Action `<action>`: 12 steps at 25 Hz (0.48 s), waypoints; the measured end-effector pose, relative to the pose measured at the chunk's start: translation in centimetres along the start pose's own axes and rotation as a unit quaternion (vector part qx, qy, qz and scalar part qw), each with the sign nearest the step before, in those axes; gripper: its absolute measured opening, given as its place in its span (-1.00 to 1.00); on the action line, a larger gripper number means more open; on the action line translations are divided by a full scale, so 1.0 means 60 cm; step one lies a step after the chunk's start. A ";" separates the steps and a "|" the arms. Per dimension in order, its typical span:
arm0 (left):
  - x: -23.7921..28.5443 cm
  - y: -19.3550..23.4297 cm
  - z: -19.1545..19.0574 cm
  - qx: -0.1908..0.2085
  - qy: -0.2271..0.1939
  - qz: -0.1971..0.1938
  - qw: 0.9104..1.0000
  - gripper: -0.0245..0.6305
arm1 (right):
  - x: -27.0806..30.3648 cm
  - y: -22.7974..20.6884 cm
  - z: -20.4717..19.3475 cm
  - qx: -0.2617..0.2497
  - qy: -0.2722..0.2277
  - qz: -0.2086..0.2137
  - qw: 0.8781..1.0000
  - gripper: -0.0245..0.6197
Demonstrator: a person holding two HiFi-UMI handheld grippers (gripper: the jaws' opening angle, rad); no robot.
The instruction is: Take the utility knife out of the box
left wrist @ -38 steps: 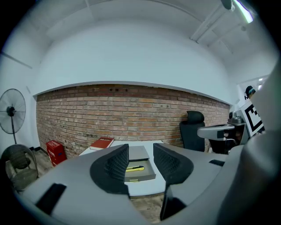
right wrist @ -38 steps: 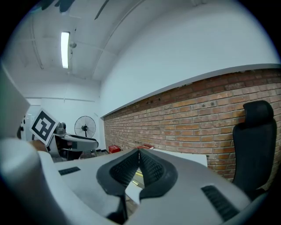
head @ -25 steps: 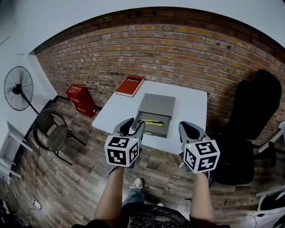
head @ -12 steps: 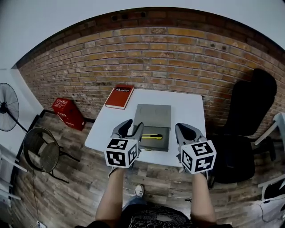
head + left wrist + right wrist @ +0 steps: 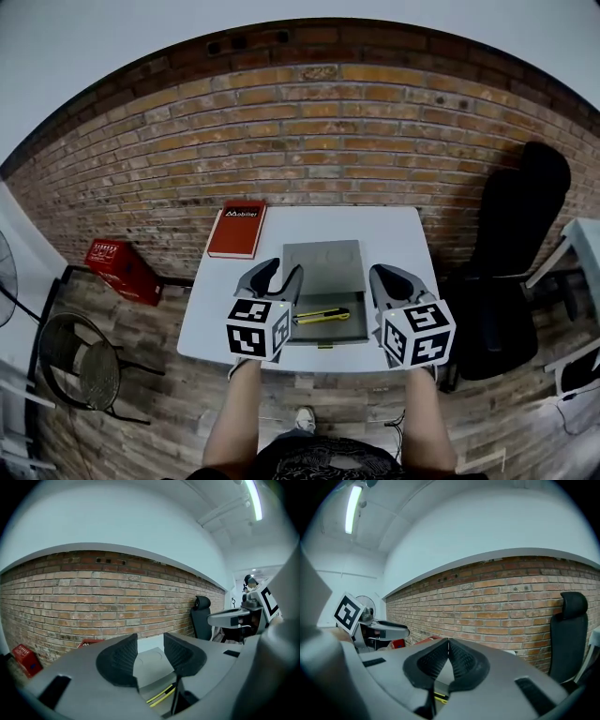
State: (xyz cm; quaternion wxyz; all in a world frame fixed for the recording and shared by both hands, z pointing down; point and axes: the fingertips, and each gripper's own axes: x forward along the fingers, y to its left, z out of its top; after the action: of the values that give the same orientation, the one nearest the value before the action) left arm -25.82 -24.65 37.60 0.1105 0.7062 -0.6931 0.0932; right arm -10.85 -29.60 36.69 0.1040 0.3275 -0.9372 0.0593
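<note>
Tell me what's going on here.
A person holds a gripper in each hand above the near edge of a white table. The left gripper is open, the right gripper is shut, both empty. The yellow utility knife lies in the open grey box between them, untouched.

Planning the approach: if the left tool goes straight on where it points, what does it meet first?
Probably the open grey box: its lid shows between the open jaws of the left tool. Depth is unclear.
</note>
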 end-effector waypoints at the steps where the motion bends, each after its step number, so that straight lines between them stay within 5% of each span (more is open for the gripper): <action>1: 0.006 0.006 0.001 0.003 0.001 -0.006 1.000 -0.39 | 0.006 -0.001 -0.001 0.002 0.001 -0.007 1.000 -0.87; 12: 0.059 0.043 -0.002 0.026 0.008 -0.078 0.997 -0.39 | 0.047 0.000 -0.004 0.019 0.002 -0.072 0.997 -0.86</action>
State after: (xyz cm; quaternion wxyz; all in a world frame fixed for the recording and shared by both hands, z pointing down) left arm -28.33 -28.06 38.81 0.1047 0.7599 -0.6325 0.1075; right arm -12.96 -31.26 37.61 0.1036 0.3958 -0.9098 0.0698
